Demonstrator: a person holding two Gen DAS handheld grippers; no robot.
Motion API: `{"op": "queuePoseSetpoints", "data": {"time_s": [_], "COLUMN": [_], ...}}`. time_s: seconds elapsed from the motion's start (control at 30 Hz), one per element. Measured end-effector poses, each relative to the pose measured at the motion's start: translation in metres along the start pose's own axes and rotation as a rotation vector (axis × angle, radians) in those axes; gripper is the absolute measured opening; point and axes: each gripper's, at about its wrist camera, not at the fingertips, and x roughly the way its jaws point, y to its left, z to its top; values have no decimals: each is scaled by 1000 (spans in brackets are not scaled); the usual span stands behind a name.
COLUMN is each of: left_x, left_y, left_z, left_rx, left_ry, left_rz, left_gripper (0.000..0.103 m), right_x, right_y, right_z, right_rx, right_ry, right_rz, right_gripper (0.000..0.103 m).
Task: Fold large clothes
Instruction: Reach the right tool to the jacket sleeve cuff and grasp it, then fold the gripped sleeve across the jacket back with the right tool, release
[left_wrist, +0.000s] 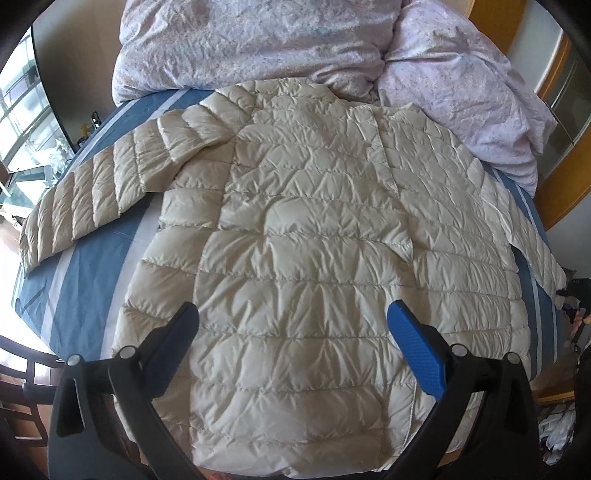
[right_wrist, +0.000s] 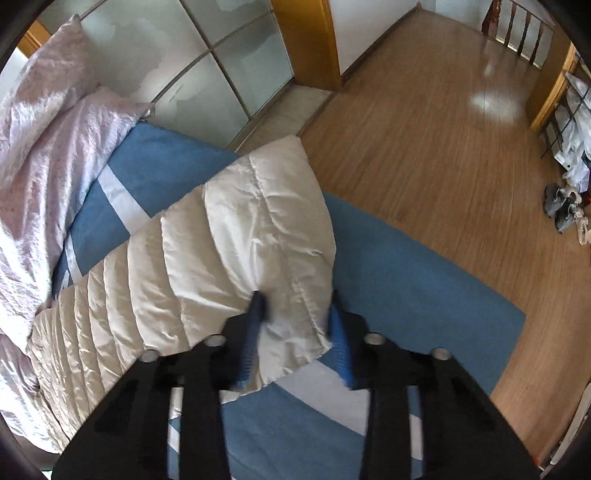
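A cream quilted puffer jacket (left_wrist: 295, 236) lies flat on the blue-and-white striped bed sheet (left_wrist: 85, 280), collar away from me, left sleeve (left_wrist: 92, 195) spread out to the left. My left gripper (left_wrist: 291, 317) is open above the jacket's lower body, not holding anything. In the right wrist view the jacket's right sleeve (right_wrist: 207, 258) lies across the sheet (right_wrist: 406, 280) near the bed's edge. My right gripper (right_wrist: 295, 306) has its blue fingers (right_wrist: 255, 325) on either side of the sleeve's cuff end, partly closed around the fabric.
A crumpled pale pink duvet (left_wrist: 295, 44) is bunched at the head of the bed, also in the right wrist view (right_wrist: 48, 147). Wooden floor (right_wrist: 443, 147) lies beyond the bed edge, with frosted sliding doors (right_wrist: 207, 74) and shoes (right_wrist: 561, 206) at the right.
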Motion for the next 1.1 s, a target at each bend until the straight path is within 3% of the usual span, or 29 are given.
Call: {"op": "queuePoseSetpoints", "data": {"time_s": [0.1, 0.23, 0.47, 0.6, 0.83, 1.1], "left_x": [-1, -1, 2, 5, 10, 11], "left_y": [7, 18, 42, 64, 110, 162], "left_z": [2, 8, 25, 34, 42, 42], "left_rx": [-6, -13, -25, -50, -110, -168], "left_ry": [-7, -15, -39, -50, -57, -57], "left_rz": [8, 21, 45, 41, 44, 57], "left_gripper": [101, 101, 101, 101, 101, 101], "right_x": [-13, -43, -96, -114, -122, -103], "right_y": [10, 48, 165, 238, 356, 427], "right_z": [-2, -8, -48, -92, -199, -302], "right_rx": [-22, -133, -357, -473, -670, -832], "right_ry": [-42, -135, -185, -150, -36, 78], "right_rz": [3, -2, 174, 271, 389, 405], "right_gripper": [8, 7, 6, 6, 6, 6]}}
